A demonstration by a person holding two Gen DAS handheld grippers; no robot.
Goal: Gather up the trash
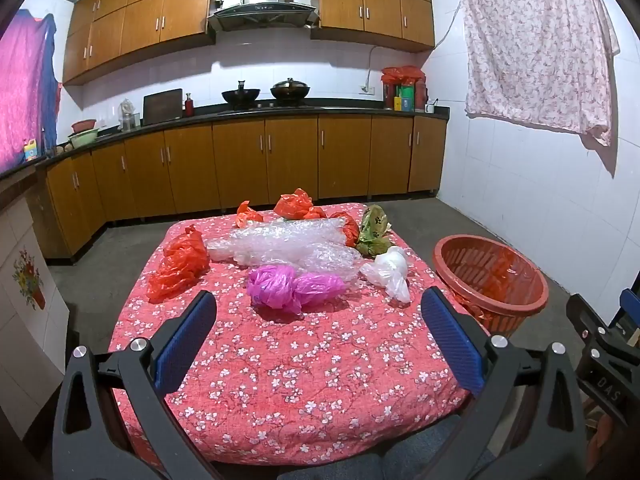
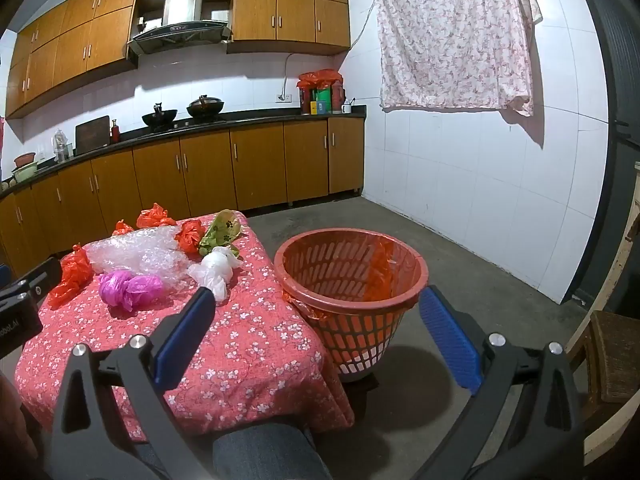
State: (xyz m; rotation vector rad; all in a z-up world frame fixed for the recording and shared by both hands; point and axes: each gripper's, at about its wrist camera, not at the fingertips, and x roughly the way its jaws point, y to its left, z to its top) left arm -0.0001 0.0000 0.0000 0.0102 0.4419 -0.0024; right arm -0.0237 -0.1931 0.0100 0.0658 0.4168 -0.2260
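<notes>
Start of pickup — my left gripper (image 1: 318,316) and right gripper (image 2: 318,316) released, jaws empty; pink bag (image 1: 290,286) dead ahead of left jaws — reach, clench, carry to basket (image 2: 352,276).

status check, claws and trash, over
Left claw and right claw open, empty. Bags untouched on table. Basket alongside, path clear.

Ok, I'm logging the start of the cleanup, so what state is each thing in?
Left gripper: open, empty.
Right gripper: open, empty.
Basket: upright on the floor beside the table, lined with a red bag.
Pink bag: crumpled, on the table.
White bag: knotted, on the table.
Bubble wrap: bunched, mid-table.
Cabinet doors: shut.
</notes>
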